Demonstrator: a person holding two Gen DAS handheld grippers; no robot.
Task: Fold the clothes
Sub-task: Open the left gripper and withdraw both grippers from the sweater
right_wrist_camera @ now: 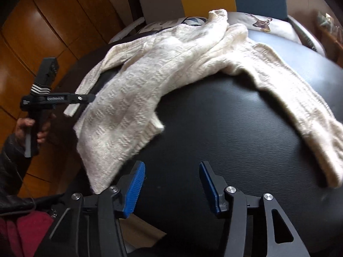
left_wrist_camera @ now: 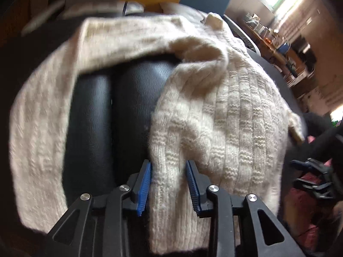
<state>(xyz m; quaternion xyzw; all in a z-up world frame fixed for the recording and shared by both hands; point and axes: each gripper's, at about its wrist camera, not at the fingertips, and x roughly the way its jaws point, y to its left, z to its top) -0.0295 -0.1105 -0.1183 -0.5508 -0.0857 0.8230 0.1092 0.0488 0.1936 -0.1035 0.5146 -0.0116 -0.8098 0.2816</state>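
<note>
A cream knitted sweater point(left_wrist_camera: 225, 111) lies spread over a black leather cushion point(left_wrist_camera: 133, 98). My left gripper point(left_wrist_camera: 169, 184) points down at the sweater's near edge. A fold of the knit runs between its blue pads point(left_wrist_camera: 144, 189), which stand apart and do not pinch it. In the right wrist view the sweater point(right_wrist_camera: 154, 75) covers the cushion point(right_wrist_camera: 225, 139) from the left side to the right edge. My right gripper point(right_wrist_camera: 171, 184) hovers open over bare leather, with nothing between its fingers. The left gripper point(right_wrist_camera: 85, 98), held by a hand point(right_wrist_camera: 27, 126), sits at the sweater's left edge.
Printed pillows point(right_wrist_camera: 261, 24) lie behind the sweater. Wooden cabinet panels point(right_wrist_camera: 42, 32) stand at the left. A red cloth point(right_wrist_camera: 21, 231) sits at the lower left. A cluttered shelf point(left_wrist_camera: 278, 49) and a bright window are at the far right.
</note>
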